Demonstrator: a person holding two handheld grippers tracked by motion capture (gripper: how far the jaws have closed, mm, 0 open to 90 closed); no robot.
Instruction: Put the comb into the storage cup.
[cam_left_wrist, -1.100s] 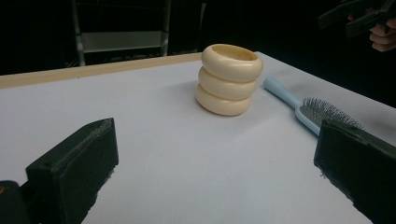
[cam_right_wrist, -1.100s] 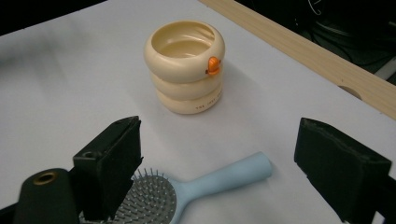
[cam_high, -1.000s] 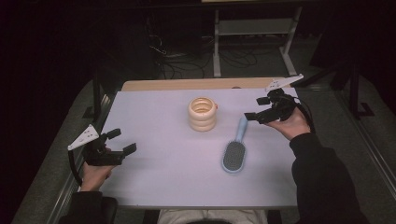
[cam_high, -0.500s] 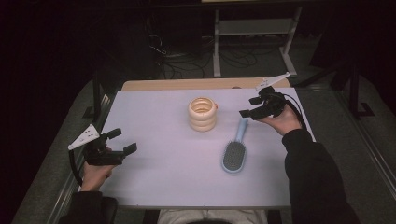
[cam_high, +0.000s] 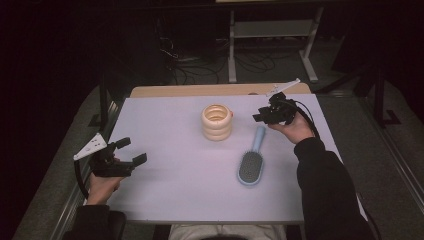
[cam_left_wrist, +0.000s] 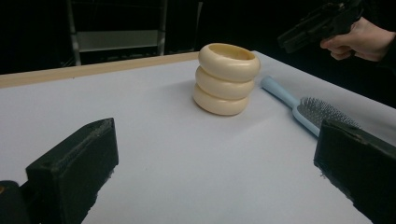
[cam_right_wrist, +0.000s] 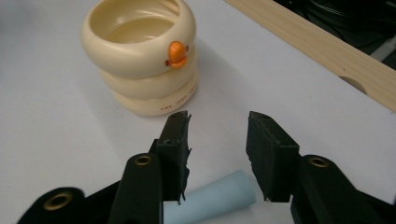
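Right tool (cam_high: 266, 116), jaws just closing but still apart w/ nothing gripped, hangs over the brush (cam_high: 252, 162) handle tip at bench (cam_high: 165, 130) centre-right, duck cup (cam_high: 217, 121) near at 9 o'clock, far edge close at 12; left tool (cam_high: 127, 152) wide open, empty, bare bench around.

This looks like a lab or recording room rather than a home. A plain white bench (cam_high: 175, 200) with a bare wooden strip (cam_high: 200, 90) along its far edge stands alone in a darkened space. Behind it, loose cables (cam_high: 185, 57) lie tangled on the grey floor (cam_high: 400, 165) beside a metal rack frame (cam_high: 272, 35). Dark metal rails (cam_high: 102, 100) run along the bench's sides.
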